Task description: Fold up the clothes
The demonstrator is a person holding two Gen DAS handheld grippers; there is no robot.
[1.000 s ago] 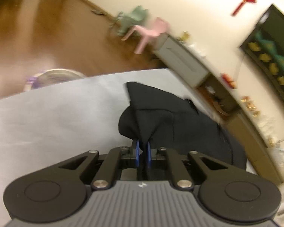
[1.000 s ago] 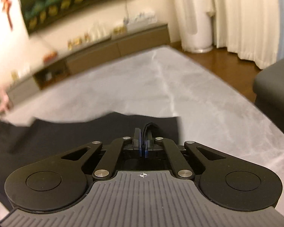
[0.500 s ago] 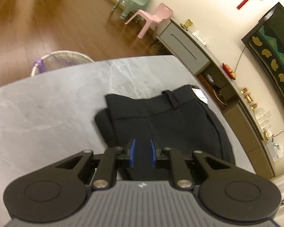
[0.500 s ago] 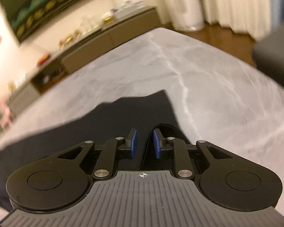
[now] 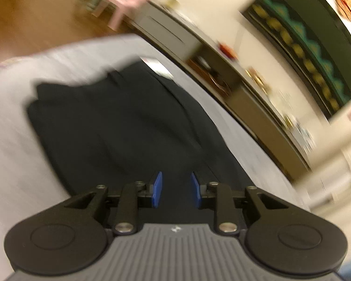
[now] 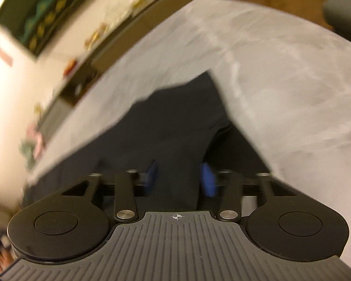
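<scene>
Black trousers lie folded flat on the grey marble table, waistband and a white tag at the far end. My left gripper is open and empty just above the near part of the cloth. In the right wrist view the trousers spread to the left, with a folded edge running toward the jaws. My right gripper is open and empty over that edge. Both views are blurred by motion.
A low TV cabinet runs along the wall beyond the table, with a TV above. A pink child's chair stands on the wooden floor. Bare marble table lies to the right of the trousers.
Both grippers were shut on the trousers one second ago and have opened and let go. The cloth now lies flat, and both grippers have drawn back and turned.
</scene>
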